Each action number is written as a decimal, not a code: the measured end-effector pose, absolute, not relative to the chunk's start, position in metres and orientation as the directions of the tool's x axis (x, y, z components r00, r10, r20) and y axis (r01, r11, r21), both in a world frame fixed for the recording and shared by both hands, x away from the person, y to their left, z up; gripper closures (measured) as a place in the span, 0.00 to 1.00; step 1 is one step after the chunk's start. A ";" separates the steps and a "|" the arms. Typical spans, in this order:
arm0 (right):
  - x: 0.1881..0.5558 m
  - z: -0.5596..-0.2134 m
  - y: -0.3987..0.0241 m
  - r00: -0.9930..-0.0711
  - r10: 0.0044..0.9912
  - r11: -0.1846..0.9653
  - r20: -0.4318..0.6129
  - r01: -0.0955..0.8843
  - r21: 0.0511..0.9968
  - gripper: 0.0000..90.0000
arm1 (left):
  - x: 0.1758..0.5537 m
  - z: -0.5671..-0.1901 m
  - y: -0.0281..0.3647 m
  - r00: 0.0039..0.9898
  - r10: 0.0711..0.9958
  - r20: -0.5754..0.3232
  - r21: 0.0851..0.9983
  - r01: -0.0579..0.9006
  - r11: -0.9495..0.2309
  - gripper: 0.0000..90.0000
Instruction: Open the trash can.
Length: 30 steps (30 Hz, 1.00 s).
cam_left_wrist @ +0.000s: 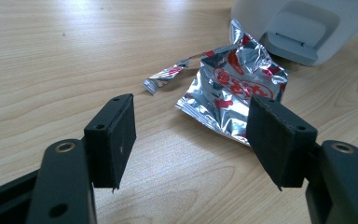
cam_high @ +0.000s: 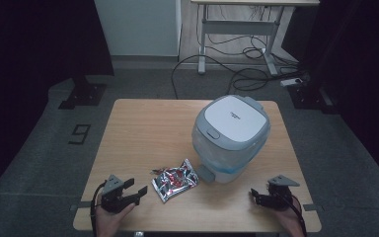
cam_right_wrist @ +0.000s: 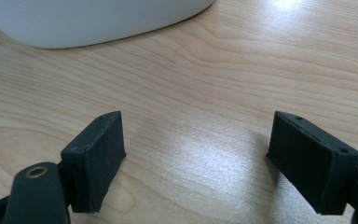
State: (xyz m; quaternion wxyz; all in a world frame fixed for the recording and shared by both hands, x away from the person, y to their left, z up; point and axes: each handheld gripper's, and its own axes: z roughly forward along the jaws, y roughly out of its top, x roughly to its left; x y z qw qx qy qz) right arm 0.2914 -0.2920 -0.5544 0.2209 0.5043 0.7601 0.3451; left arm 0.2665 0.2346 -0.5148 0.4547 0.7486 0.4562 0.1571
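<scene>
Resting low at the lower left of the high view, the left gripper [cam_high: 134, 193] has its jaws spread wide with nothing between them, pointed toward the crumpled foil wrapper [cam_high: 174, 179] that lies just below the frame's centre on the wooden table [cam_high: 143, 128]. In the left gripper view the wrapper [cam_left_wrist: 237, 93] sits just beyond the pads, with a torn strip [cam_left_wrist: 165, 77] lying loose to its left. At the lower right, the right gripper [cam_high: 256, 196] is likewise spread and empty, near the lidded bin [cam_high: 231, 136].

Picking up the wrapper looks like the step in hand. It would go best if the left gripper slid forward low, took a raised crease rather than the flat edge, and closed gently so the slippery foil does not skid away.
</scene>
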 end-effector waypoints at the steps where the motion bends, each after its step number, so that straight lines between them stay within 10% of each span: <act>1: 0.290 -0.553 -0.291 -0.398 0.917 0.251 0.015 0.606 0.755 0.23 | 0.267 -0.515 0.234 0.534 0.827 -0.177 0.824 0.540 -0.173 0.37; 9: 0.277 -0.533 -0.271 -0.474 0.881 0.255 0.020 0.510 0.822 0.43 | 0.268 -0.516 0.233 0.538 0.825 -0.173 0.816 0.548 -0.185 0.38; 18: 0.266 -0.519 -0.231 -0.589 0.808 0.288 0.036 0.448 0.846 0.96 | 0.267 -0.515 0.232 0.539 0.825 -0.172 0.815 0.548 -0.188 0.38; 30: 0.272 -0.512 -0.183 -0.691 0.722 0.337 0.035 0.395 0.855 1.00 | 0.267 -0.516 0.231 0.533 0.827 -0.177 0.808 0.558 -0.187 0.39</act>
